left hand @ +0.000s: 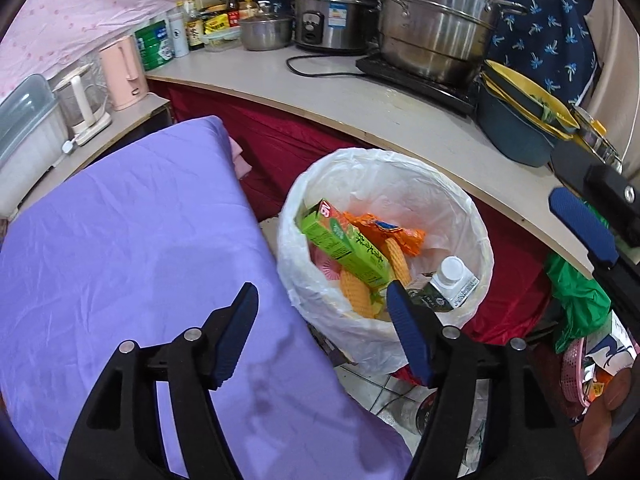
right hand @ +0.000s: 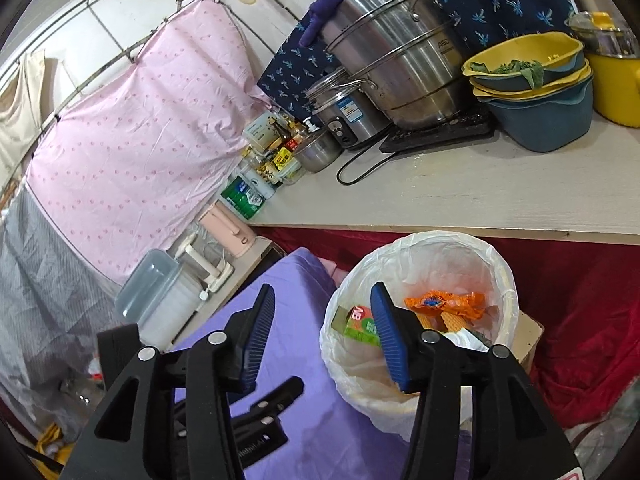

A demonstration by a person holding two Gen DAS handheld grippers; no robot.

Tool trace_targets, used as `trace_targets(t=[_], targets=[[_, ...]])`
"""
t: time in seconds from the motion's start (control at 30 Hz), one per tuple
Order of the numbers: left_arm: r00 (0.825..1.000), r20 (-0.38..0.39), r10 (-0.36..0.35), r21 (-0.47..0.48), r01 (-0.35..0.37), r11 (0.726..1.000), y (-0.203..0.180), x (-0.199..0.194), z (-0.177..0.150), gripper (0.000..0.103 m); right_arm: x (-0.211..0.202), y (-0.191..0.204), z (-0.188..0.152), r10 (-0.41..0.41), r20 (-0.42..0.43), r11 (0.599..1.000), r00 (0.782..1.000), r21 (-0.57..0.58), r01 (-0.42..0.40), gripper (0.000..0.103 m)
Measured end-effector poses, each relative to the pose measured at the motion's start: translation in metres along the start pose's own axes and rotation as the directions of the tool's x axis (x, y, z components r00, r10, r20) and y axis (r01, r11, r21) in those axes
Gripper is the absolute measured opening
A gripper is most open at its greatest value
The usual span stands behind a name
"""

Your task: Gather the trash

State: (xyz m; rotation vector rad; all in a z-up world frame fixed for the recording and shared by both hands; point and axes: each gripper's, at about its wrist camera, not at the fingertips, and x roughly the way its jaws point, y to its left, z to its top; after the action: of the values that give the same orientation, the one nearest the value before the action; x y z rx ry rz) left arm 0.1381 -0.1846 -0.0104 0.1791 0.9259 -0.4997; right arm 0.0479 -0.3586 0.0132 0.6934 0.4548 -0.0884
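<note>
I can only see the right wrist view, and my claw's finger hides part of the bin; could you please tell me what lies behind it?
Observer: A white-capped container lies there, inside the lined bin.
Operator: Thank you. Is the left claw carrying anything?
Observer: No, the left claw is open and empty, over the bin's near rim.
Operator: Is anything lying outside the bin on its far right?
Observer: Yes, a crumpled green bag sits just right of it.

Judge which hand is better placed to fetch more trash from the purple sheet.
Left, marginally: the left gripper hangs open and empty over the purple sheet; the right gripper is open nearer the bin.
</note>
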Motion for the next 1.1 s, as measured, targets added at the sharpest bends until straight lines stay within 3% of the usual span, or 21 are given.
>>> trace_targets(t=[0.57, 0.77, 0.93, 1.1], targets=[[0.993, 0.078, 0.085, -0.087, -0.079, 0.993, 0.039, -0.063, -0.033, 0.072, -0.035, 0.045, -0.038, -0.115, -0.063, 0.981, 0.991, -0.166, 0.103, 0.068], [0.986, 0.098, 0.133, -0.097, -0.123, 0.988, 0.043, -0.076, -0.047, 0.078, -0.045, 0.054, -0.054, -0.201, -0.077, 0.956, 0.977, -0.231, 0.179, 0.072], [0.981, 0.104, 0.167, -0.105, -0.156, 0.982, 0.047, -0.082, -0.06, 0.081, -0.051, 0.057, -0.069, -0.308, -0.06, 0.913, 0.949, -0.299, 0.278, 0.078], [0.98, 0.083, 0.179, -0.127, -0.168, 0.978, 0.053, -0.082, -0.072, 0.081, -0.053, 0.053, -0.078, -0.344, -0.073, 0.9, 0.936, -0.312, 0.306, 0.078]])
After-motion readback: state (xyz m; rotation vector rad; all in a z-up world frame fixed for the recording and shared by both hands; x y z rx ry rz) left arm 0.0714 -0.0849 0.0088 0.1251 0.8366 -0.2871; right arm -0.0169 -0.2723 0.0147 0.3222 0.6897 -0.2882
